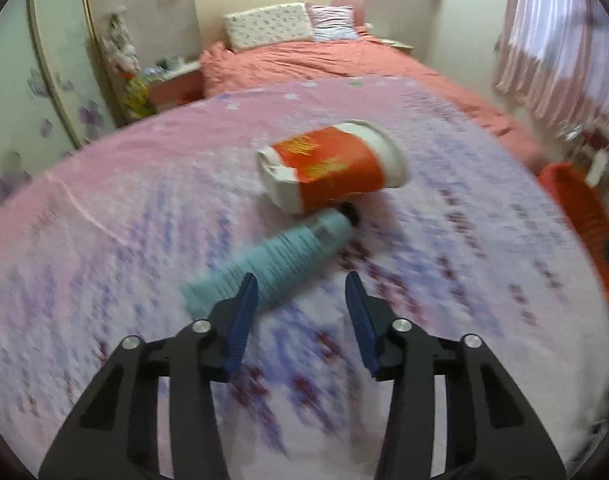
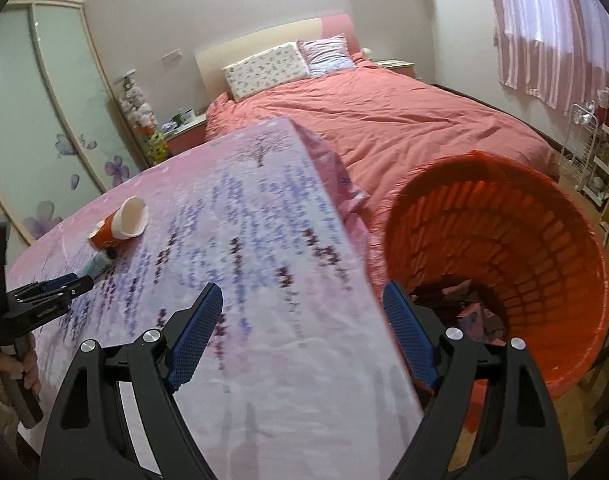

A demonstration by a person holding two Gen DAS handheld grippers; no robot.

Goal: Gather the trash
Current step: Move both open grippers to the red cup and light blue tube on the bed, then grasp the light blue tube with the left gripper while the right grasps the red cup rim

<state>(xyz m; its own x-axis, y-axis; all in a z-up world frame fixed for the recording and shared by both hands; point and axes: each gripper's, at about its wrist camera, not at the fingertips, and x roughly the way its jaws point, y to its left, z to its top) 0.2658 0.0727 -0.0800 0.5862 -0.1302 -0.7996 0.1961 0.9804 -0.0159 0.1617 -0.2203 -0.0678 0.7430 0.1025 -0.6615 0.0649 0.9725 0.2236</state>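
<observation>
A crushed red-and-white paper cup (image 1: 332, 168) lies on its side on the pink flowered tablecloth (image 1: 104, 240). A light-blue tube (image 1: 288, 252) with a black cap lies against it, nearer to me. My left gripper (image 1: 300, 300) hovers at the tube's flat end; its left finger overlaps that end, and cloth shows in the gap, so it is open. In the right wrist view the cup (image 2: 120, 224), the tube (image 2: 98, 265) and the left gripper (image 2: 70, 282) sit at far left. My right gripper (image 2: 302, 312) is open and empty over the table's right edge.
An orange plastic basket (image 2: 544, 220) stands beside the table on the right with some scraps at its bottom; its rim (image 1: 580, 204) shows at the left view's right edge. A bed with a coral cover (image 2: 384, 120) lies behind. A hand (image 2: 24, 364) holds the left gripper's handle.
</observation>
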